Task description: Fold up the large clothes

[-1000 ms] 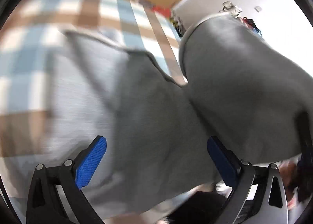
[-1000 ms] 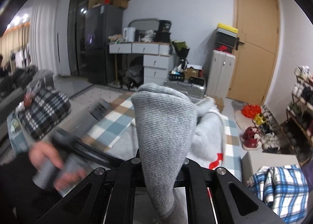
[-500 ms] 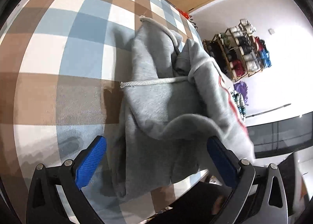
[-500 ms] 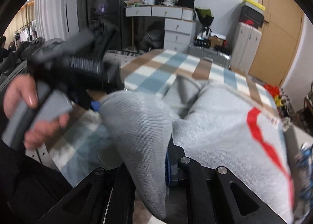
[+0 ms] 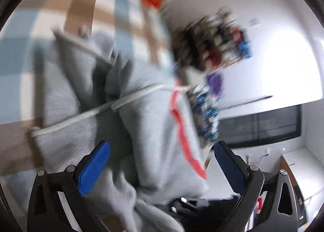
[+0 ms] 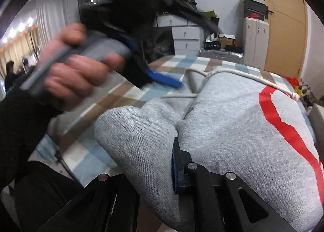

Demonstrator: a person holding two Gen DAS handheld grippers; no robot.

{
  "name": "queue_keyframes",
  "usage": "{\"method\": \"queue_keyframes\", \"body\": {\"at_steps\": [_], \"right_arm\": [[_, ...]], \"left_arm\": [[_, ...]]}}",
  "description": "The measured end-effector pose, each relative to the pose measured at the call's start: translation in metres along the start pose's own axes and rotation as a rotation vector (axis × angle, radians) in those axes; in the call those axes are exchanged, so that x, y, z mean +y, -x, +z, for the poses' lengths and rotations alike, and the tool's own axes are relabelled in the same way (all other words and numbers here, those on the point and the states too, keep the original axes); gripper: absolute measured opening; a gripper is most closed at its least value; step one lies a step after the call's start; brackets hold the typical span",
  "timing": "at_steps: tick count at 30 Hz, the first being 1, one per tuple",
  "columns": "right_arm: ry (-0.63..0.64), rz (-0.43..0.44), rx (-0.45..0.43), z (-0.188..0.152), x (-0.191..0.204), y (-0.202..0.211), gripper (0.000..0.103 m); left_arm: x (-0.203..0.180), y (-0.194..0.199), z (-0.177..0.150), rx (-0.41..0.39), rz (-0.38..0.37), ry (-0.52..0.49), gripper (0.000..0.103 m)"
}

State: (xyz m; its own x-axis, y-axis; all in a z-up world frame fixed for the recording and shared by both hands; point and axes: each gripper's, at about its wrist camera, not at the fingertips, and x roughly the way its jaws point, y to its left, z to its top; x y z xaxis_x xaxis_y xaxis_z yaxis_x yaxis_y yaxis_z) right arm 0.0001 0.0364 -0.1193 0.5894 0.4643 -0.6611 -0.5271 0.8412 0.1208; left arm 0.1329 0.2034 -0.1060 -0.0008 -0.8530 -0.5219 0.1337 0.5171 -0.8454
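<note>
On the left of the right wrist view, a person's left hand (image 6: 77,67) in a black sleeve (image 6: 22,130) holds the handle of the left gripper (image 5: 160,168). That gripper looks blurry here, and one blue pad (image 6: 164,78) sticks out over the checked cloth (image 6: 113,98). The cloth has blue, brown and white squares and covers the bench.

In the left wrist view, the left gripper's jaws stand wide open. The two blue pads are far apart and nothing is pinched between them. The grey hoodie (image 5: 141,122) lies bunched up on the checked cloth just ahead of them, and part of it sits in the gap but the pads do not press on it.

In the middle of the right wrist view, the right gripper (image 6: 162,169) has its jaws almost shut, squeezing a thick fold of the grey hoodie (image 6: 232,130). The fold bulges up over the left jaw and hides it. A blue pad (image 6: 174,171) on the right jaw presses into the fabric.

To the right, the rest of the hoodie is heaped on the bench. It has a red stripe (image 6: 283,122) across it. A white drawstring (image 6: 243,75) with a knot at the end lies over the top of it.

Behind the bench are white drawers (image 6: 186,37) and, far right, a wooden door (image 6: 287,21).
</note>
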Motion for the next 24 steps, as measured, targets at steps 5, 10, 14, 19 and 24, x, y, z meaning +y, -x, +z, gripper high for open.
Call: {"method": "queue_keyframes", "body": {"at_steps": [5, 10, 14, 19, 24], "right_arm": [[-0.048, 0.038, -0.018, 0.002, -0.008, 0.008, 0.011], [-0.074, 0.049, 0.001, 0.009, -0.015, 0.003, 0.012], [-0.119, 0.086, 0.0, 0.017, -0.024, 0.005, 0.014], [-0.14, 0.224, 0.043, 0.02, -0.036, 0.023, 0.043], [-0.229, 0.461, -0.013, 0.017, -0.06, 0.075, 0.086]], "left_arm": [[0.006, -0.048, 0.017, 0.175, 0.05, 0.1, 0.1], [-0.026, -0.052, 0.02, 0.173, 0.101, 0.011, 0.013], [-0.029, -0.061, 0.026, 0.164, 0.185, -0.046, 0.009], [-0.023, -0.062, 0.029, 0.162, 0.204, -0.039, 0.009], [-0.041, -0.06, 0.03, 0.15, 0.206, -0.067, 0.009]]}}
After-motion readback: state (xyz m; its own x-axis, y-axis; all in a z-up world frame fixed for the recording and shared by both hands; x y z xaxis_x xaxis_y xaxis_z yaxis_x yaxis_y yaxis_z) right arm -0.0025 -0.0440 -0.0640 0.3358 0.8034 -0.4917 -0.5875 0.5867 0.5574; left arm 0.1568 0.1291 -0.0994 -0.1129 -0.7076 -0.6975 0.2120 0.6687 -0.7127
